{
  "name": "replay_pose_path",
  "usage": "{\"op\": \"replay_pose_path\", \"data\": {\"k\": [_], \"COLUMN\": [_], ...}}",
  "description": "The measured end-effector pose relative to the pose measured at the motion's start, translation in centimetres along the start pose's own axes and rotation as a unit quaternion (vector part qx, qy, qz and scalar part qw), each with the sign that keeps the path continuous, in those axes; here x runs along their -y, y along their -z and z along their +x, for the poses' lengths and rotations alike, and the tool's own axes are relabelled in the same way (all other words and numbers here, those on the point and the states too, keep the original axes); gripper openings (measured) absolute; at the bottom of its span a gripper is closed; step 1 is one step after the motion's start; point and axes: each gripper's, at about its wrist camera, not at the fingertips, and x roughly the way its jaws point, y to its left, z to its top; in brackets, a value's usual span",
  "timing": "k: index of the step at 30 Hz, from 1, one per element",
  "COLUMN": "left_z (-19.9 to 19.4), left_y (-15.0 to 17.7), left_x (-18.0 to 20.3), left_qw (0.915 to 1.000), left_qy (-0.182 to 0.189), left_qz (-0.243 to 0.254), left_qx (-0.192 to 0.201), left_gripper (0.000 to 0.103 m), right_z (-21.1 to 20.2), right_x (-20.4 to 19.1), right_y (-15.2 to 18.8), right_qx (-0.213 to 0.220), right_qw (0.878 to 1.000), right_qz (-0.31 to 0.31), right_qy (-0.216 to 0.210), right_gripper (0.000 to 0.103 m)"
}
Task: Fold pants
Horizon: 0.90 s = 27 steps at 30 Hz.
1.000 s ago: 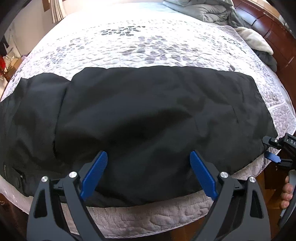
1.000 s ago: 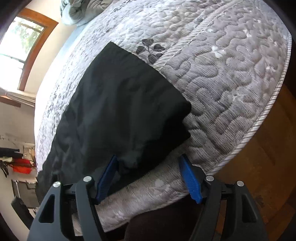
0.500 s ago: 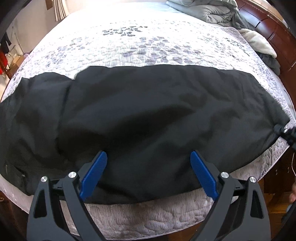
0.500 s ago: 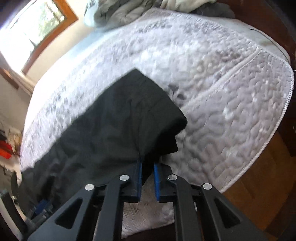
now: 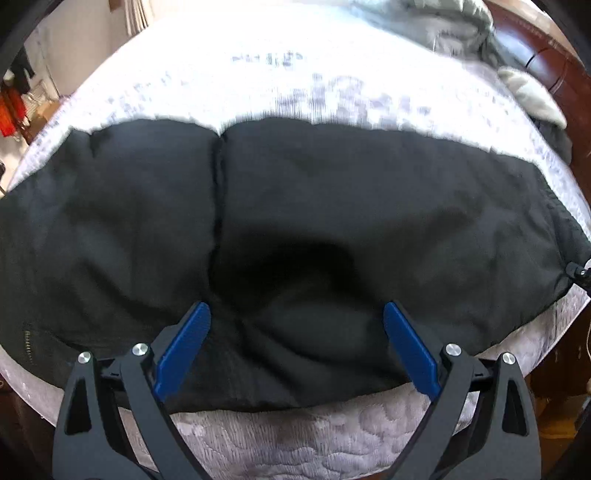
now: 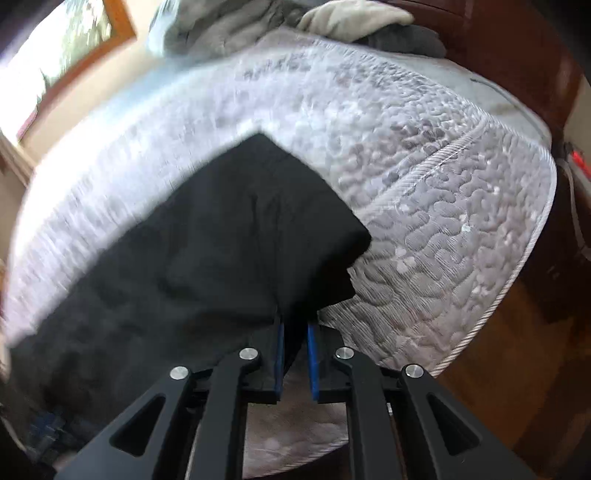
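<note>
The black pants lay stretched across the near side of the quilted bed, and their front edge ran close along the mattress edge, with only a strip of grey quilting showing below it. Beyond the pants a broad run of pale quilt lay open toward the far side, where a grey blanket was bunched beside the dark wooden headboard. At the right-hand end, the bed's corded rim curved away above the wooden floor.

The left gripper hovered low over the front edge, jaws spread wide, blue pads on either side of a rumpled fold and gripping nothing. The right gripper had its jaws pressed nearly together, pinching the hem end of the pants, which looked lifted and doubled into a thick corner there.

The fabric was matte, creased, with a seam running front to back left of centre and a zip at the far left. Both views were blurred.
</note>
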Motion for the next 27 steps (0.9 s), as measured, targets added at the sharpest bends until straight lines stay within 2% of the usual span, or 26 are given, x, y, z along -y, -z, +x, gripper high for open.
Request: {"op": "replay_pose_path", "data": {"k": [2, 5, 7, 11, 19, 21, 27], "left_z": [-0.3, -1.4, -2.1, -4.2, -6.5, -6.8, -7.9], "left_y": [0.1, 0.0, -0.4, -0.6, 0.2, 0.5, 1.6], "left_x": [-0.1, -0.6, -1.1, -3.0, -9.7, -11.3, -16.0], "left_qw": [0.9999, 0.9998, 0.9998, 0.9989, 0.9963, 0.9950, 0.9882], "left_qy": [0.000, -0.009, -0.003, -0.022, -0.048, -0.056, -0.061], "left_qz": [0.012, 0.011, 0.004, 0.000, -0.050, -0.065, -0.127], "left_qx": [0.005, 0.015, 0.021, 0.042, 0.051, 0.051, 0.059], "left_gripper": [0.095, 0.095, 0.095, 0.095, 0.095, 0.095, 0.095], "right_z": [0.1, -2.8, -5.0, -8.5, -11.9, -12.6, -13.0], "right_x": [0.2, -0.5, -2.5, -6.8, -14.8, -16.6, -22.2], "right_y": [0.3, 0.3, 0.1, 1.1, 4.1, 4.9, 7.9], "right_qx": [-0.005, 0.036, 0.069, 0.113, 0.143, 0.151, 0.129], "right_qw": [1.000, 0.999, 0.996, 0.986, 0.962, 0.950, 0.930], "right_qz": [0.007, -0.002, -0.036, -0.099, -0.187, -0.218, -0.278], "right_qy": [0.000, -0.022, -0.034, -0.076, -0.139, -0.168, -0.205], "right_gripper": [0.010, 0.010, 0.010, 0.010, 0.010, 0.010, 0.010]}}
